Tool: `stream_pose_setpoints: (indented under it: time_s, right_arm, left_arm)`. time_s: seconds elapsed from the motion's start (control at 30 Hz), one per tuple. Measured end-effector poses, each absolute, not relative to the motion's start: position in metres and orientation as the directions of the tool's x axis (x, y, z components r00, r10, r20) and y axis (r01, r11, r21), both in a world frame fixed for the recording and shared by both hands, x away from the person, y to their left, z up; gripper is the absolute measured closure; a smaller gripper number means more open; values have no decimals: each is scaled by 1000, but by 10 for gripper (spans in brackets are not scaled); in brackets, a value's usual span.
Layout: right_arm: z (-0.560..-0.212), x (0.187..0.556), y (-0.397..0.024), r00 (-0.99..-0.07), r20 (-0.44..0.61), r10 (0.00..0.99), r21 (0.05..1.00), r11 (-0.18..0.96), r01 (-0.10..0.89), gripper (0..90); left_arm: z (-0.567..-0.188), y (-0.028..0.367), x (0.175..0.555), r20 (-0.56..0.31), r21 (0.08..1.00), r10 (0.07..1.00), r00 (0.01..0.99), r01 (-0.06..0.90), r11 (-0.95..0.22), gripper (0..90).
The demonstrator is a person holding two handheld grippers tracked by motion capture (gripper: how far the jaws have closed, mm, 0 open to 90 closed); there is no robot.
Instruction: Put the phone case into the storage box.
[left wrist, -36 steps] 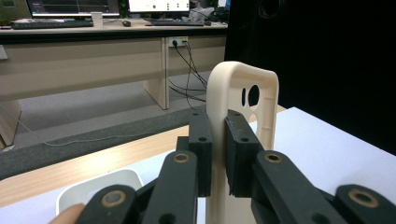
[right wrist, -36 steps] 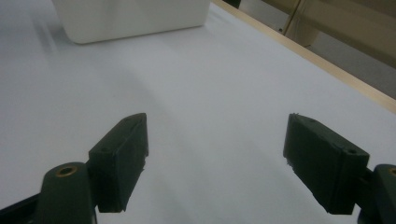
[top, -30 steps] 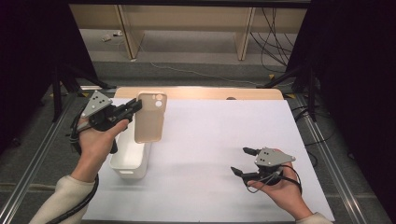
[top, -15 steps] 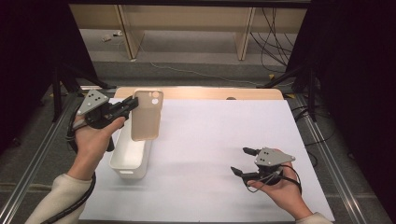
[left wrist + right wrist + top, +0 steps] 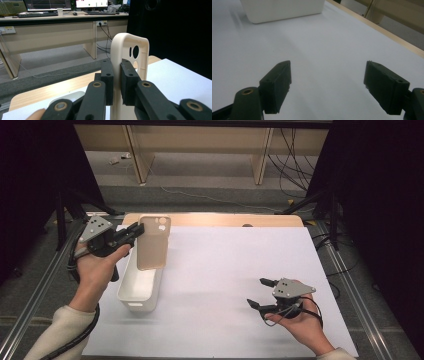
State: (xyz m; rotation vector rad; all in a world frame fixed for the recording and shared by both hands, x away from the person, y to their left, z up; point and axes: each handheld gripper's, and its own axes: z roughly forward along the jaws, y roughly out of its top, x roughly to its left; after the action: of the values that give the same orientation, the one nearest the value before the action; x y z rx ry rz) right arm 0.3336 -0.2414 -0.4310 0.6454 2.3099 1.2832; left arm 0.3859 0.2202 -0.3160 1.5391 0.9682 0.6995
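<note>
The beige phone case [image 5: 153,243] is held in the air at the left of the table, its long axis close to upright and tilted slightly, the camera cut-outs at the upper end and the lower end hanging above the far part of the white bin [image 5: 141,285] without touching it. One long edge of the case is clamped between the narrowly set jaws of the left gripper [image 5: 136,232], so the case extends to the gripper's right in the high view; in the left gripper view the pads [image 5: 108,75] are seen pressed on either side of the case wall. The bin lies directly beneath and slightly nearer the person, its long axis running away from the person along the white sheet [image 5: 240,270], so that a lowering of the case into it is judged to call for the case being laid over toward that axis. The right gripper [image 5: 262,293] is kept well apart at the near right of the table, its jaws spread wide with nothing between them, and the left hand [image 5: 97,267] is by far the nearer to both case and bin
</note>
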Motion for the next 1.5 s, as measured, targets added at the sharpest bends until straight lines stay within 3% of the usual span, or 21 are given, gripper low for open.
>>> stream_pose_setpoints:
  time_s: [1.5]
  right_arm:
    - [-431, 334, -242, -805, -135, 578, 863, 467, 191, 233]
  left_arm:
    - [-313, 232, 396, -58, 978, 879, 472, 204, -45, 821]
